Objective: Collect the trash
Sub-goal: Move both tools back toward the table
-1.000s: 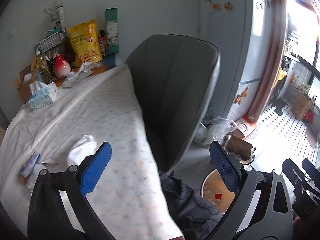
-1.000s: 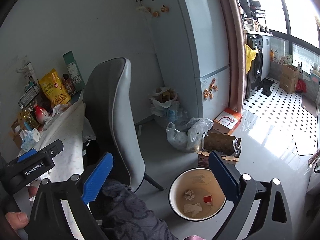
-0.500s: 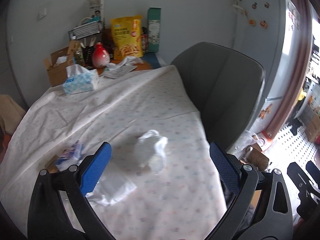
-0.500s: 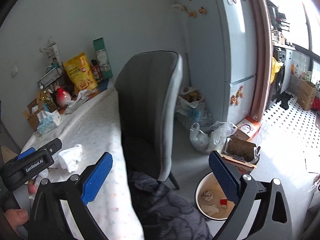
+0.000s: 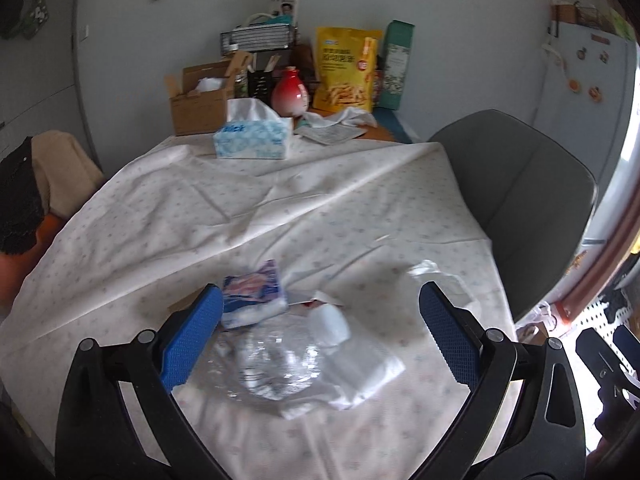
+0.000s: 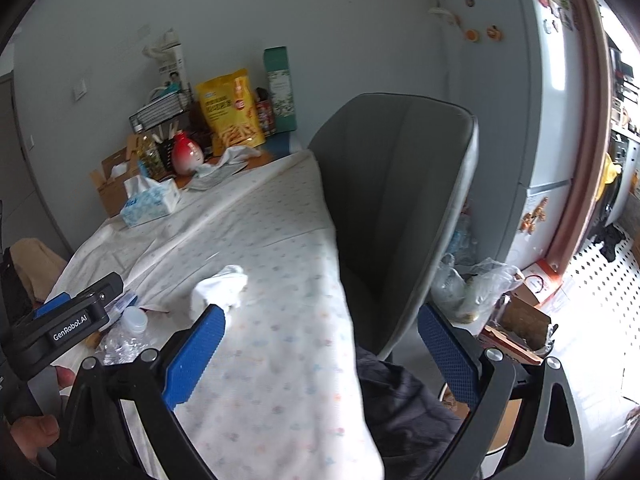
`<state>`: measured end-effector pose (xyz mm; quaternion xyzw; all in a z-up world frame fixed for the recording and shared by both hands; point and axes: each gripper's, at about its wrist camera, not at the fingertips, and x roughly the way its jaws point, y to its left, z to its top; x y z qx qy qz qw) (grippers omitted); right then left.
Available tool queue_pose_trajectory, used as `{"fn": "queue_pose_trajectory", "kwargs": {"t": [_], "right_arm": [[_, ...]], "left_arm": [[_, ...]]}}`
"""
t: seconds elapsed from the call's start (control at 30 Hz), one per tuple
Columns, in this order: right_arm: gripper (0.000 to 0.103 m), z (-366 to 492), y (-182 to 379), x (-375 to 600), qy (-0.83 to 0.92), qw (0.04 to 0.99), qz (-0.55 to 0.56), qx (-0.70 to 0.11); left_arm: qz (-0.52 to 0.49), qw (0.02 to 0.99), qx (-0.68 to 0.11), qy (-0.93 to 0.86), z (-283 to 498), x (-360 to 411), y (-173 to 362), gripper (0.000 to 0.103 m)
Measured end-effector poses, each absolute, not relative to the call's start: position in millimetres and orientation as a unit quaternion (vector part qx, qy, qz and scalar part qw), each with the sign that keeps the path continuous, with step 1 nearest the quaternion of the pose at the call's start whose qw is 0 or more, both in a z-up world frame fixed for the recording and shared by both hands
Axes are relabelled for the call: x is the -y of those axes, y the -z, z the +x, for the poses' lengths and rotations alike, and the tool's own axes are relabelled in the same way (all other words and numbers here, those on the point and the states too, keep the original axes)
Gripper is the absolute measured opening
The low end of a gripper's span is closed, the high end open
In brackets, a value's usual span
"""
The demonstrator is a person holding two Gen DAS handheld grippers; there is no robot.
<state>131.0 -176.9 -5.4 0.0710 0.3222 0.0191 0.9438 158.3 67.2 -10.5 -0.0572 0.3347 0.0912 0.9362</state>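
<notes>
Trash lies in a small heap near the front of the table [image 5: 280, 208], which is covered by a white dotted cloth. At the left of the heap sits a blue and white packet [image 5: 254, 294], just beside the left pad of the left gripper [image 5: 320, 336]. Next comes a crushed clear plastic bottle [image 5: 276, 360] with its white cap [image 5: 330, 320] pointing away, lying on a flat plastic bag [image 5: 360, 368]. Further right, close to the table's edge, is a crumpled white wad [image 6: 220, 290]; it is blurred in the left view. The left gripper's jaws stand wide apart and empty above the bottle, nothing between them but the heap below.

The right gripper [image 6: 322, 358] hangs over the table's right edge, its jaws also wide and empty. The wad lies just beyond its left pad.

Along the far wall stand a cardboard box [image 5: 198, 100], a tissue box [image 5: 254, 136], a red and white vase [image 5: 290, 94], a yellow snack bag [image 5: 346, 70] and a green carton [image 5: 396, 64]. The middle of the cloth between them and the heap is bare.

A grey chair [image 6: 396, 208] is pushed up against the table's right side, closing that edge. Beyond the chair stand a fridge [image 6: 516, 92] and plastic bags [image 6: 476, 284] on the floor.
</notes>
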Motion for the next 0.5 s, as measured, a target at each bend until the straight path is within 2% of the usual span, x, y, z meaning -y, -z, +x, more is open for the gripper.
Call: {"fn": "queue_pose_trajectory", "kwargs": {"t": [0.5], "right_arm": [[0.095,157,21,132,-0.051,0.936,0.049,-0.344]], "left_arm": [[-0.062,0.915,-0.375,-0.134,181,-110,44,0.097]]}}
